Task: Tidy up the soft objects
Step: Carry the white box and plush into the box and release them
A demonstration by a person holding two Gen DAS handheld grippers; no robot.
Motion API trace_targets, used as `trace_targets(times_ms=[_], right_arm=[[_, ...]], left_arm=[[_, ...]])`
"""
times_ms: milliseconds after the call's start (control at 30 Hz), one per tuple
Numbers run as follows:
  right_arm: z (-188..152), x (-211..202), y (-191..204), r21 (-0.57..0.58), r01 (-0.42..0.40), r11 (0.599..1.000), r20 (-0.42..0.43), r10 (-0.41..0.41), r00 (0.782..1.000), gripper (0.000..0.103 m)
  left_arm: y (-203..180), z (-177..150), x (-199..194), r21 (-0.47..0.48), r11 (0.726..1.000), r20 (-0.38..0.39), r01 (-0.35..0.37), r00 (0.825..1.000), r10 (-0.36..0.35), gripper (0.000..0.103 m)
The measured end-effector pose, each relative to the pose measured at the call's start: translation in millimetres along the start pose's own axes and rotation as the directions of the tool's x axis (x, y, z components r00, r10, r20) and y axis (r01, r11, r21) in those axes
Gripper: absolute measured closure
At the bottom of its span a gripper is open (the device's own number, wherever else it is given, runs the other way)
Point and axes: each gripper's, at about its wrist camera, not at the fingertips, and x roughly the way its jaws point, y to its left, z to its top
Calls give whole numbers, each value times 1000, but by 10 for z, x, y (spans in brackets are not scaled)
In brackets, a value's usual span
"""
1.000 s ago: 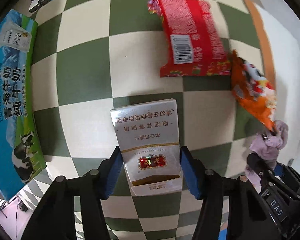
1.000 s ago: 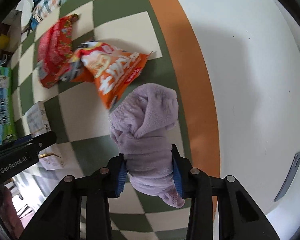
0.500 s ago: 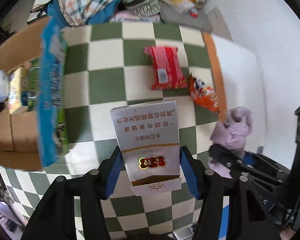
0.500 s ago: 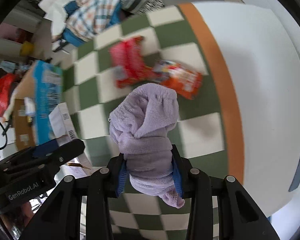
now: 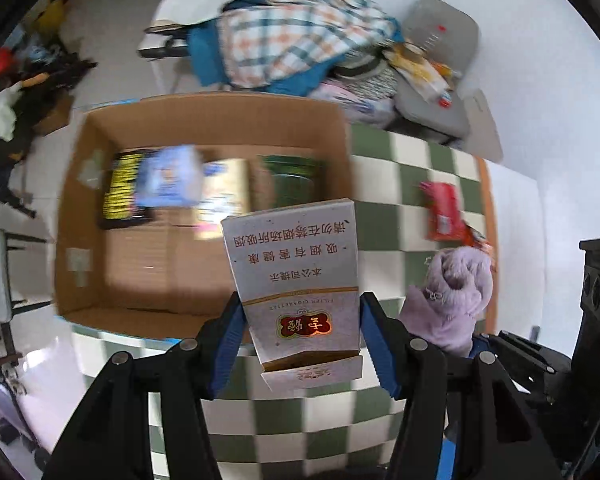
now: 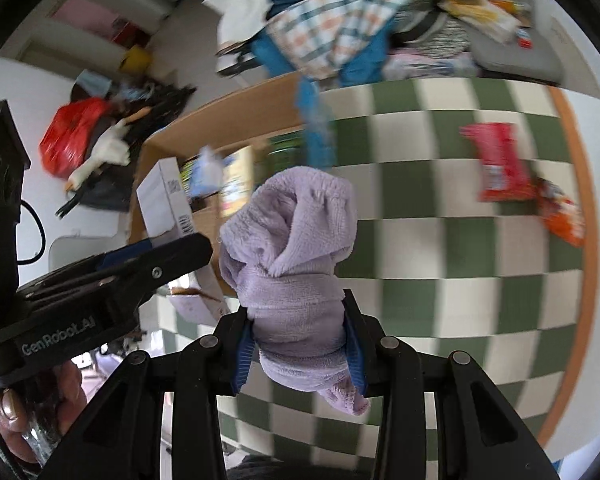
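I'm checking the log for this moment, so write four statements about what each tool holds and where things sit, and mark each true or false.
1. The left tool grips a white cigarette box. True.
2. The right tool is open and holds nothing. False: it is shut on a rolled purple cloth.
3. The cardboard box already holds several items. True.
4. The red snack packet lies inside the cardboard box. False: it lies on the green-and-white checkered cloth.

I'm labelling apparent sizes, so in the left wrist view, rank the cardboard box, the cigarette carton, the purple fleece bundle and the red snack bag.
1. cardboard box
2. cigarette carton, enlarged by nearness to the lens
3. purple fleece bundle
4. red snack bag, farther away
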Motion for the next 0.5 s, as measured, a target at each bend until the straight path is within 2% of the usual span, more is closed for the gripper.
trace_targets(times_ms=[133,233,333,500], right_arm=[[33,319,522,-20,-37,999,-38,36,999,62],[62,574,781,-3,-78,997,-58,77,995,62],[112,891,1000,34,-118,992,-83,120,989,62],[205,1367,1263,60,-130,990,-101,135,986,62]], left_arm=[[532,62,-59,-38,999,6,-38,999,39,49],[906,109,0,-60,995,-19,-80,997,79,49],[1229,202,136,-51,989,-59,-141,989,138,49],[1554,345,446,-38,987,-157,-154,977,146,49]])
